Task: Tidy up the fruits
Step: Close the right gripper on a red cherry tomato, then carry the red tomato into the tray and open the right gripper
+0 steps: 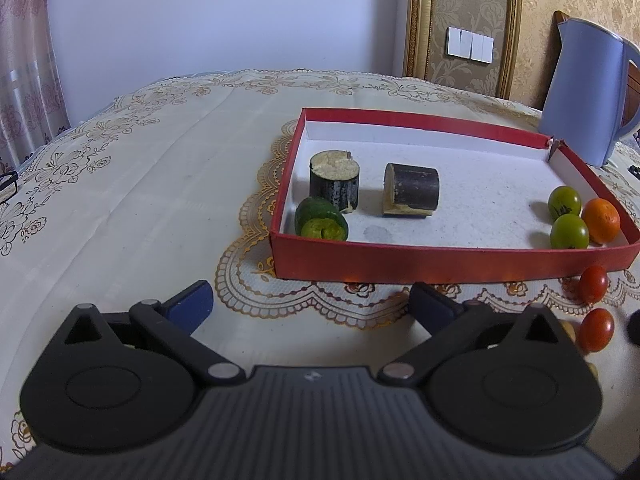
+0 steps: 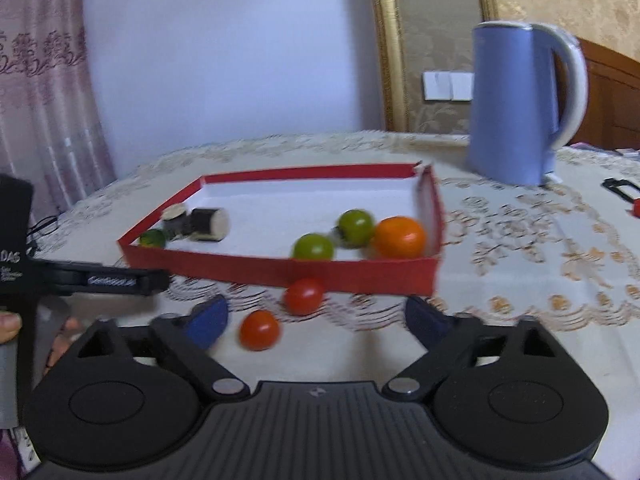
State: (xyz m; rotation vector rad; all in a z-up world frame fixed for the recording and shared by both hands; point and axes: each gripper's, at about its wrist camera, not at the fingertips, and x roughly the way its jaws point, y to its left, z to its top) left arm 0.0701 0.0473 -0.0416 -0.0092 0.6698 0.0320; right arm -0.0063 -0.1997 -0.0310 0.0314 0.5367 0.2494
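Note:
A red box (image 1: 440, 266) (image 2: 280, 270) with a white floor sits on the tablecloth. Inside are two dark sugarcane pieces (image 1: 334, 180) (image 1: 412, 190), a cut green fruit (image 1: 320, 220), two green tomatoes (image 1: 565, 200) (image 1: 569, 231) and an orange tomato (image 1: 600, 220) (image 2: 399, 237). Two red tomatoes (image 2: 304, 295) (image 2: 259, 329) lie on the cloth in front of the box, also in the left wrist view (image 1: 593, 283) (image 1: 596, 329). My left gripper (image 1: 308, 300) is open and empty, short of the box. My right gripper (image 2: 316, 320) is open, its fingers either side of the red tomatoes.
A blue kettle (image 1: 584, 88) (image 2: 520, 100) stands behind the box at the right. Glasses (image 1: 8, 186) lie at the table's left edge. The other gripper's body (image 2: 80, 276) shows at the left of the right wrist view. A small black-and-red item (image 2: 624, 194) lies far right.

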